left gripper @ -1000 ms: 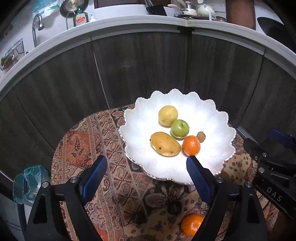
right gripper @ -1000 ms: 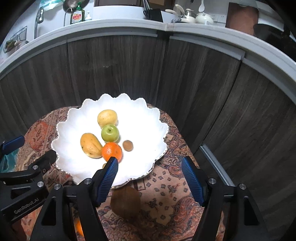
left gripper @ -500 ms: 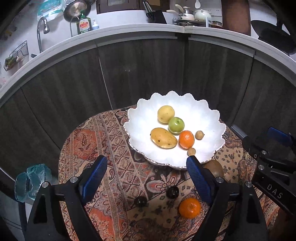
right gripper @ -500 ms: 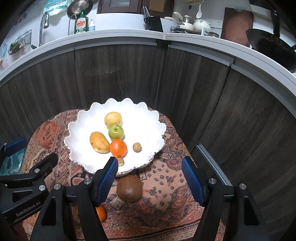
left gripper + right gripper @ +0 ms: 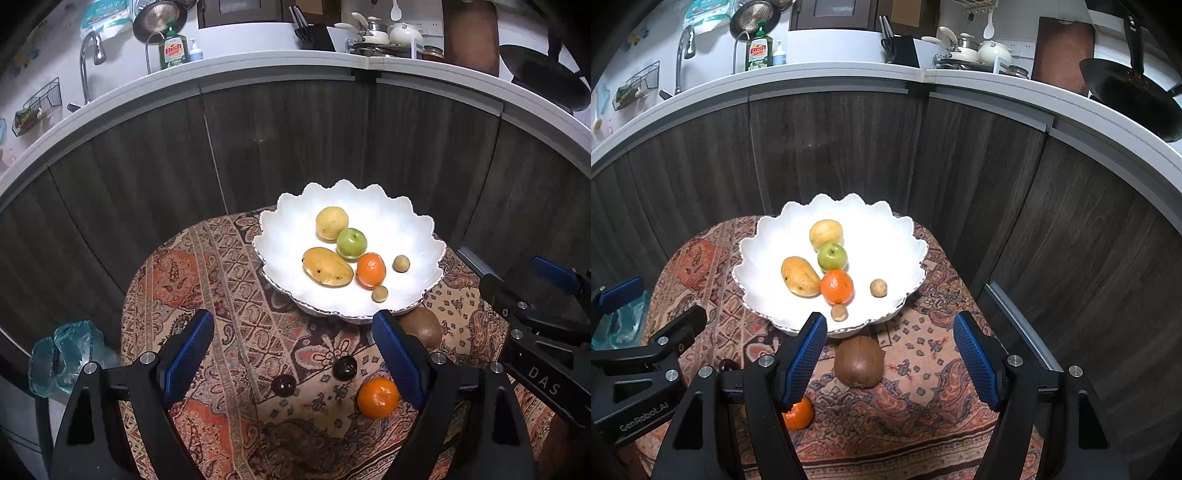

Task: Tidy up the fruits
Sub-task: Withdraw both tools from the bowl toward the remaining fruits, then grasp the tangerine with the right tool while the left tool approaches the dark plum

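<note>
Both grippers pulled back from bowl (image 5: 428, 229); loose orange (image 5: 378, 397), two dark plums, brown fruit (image 5: 858, 362) now in view on cloth. Left gripper (image 5: 291, 360) and right gripper (image 5: 889, 356) apart, empty. Risk: round fruit rolling off table if nudged.

Both grippers are farther back from the white bowl (image 5: 424, 236) than a second ago, so it looks smaller and sits farther off in both views. More of the patterned cloth (image 5: 229, 295) shows in front of it. In the left view, two dark round fruits (image 5: 344, 367) and the whole of the loose orange (image 5: 378, 397) on the cloth are now visible. The brown fruit (image 5: 858, 362) just in front of the bowl is now in full view between the right gripper's (image 5: 890, 354) fingers. More of the counter shows.
</note>
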`<action>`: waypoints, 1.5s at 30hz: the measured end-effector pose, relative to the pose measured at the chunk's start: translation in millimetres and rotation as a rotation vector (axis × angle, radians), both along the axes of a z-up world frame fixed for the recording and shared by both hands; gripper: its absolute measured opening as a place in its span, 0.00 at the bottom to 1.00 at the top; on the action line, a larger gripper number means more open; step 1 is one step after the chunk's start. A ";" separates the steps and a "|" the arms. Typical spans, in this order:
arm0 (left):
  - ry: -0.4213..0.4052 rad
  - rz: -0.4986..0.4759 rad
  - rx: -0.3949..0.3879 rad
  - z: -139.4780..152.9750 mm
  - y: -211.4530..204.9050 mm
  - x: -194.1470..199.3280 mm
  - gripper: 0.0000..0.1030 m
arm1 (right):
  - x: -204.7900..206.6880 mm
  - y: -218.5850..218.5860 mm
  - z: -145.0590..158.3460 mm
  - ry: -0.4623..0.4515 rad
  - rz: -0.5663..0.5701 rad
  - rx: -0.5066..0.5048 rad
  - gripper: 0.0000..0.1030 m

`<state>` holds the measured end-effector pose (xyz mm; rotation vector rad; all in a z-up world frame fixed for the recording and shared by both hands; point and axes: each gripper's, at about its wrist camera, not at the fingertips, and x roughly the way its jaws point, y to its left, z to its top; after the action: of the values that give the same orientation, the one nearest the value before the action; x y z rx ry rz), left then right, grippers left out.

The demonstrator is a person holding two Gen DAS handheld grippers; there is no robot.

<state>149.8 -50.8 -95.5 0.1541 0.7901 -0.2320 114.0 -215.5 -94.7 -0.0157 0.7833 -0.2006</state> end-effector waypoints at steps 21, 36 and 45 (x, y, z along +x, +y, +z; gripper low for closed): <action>0.050 0.000 0.045 -28.5 13.7 -14.9 0.85 | -16.7 14.5 -40.4 0.059 0.016 0.038 0.70; 0.104 0.013 0.072 -67.5 27.8 -24.0 0.85 | -17.8 28.9 -76.0 0.129 0.046 0.052 0.70; 0.124 0.039 0.077 -83.9 46.9 -23.9 0.85 | -9.9 48.1 -89.1 0.159 0.086 0.048 0.70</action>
<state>125.8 -3.8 -179.4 0.1979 0.9251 -0.1751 104.1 -167.4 -183.8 -0.0195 0.9437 -0.0994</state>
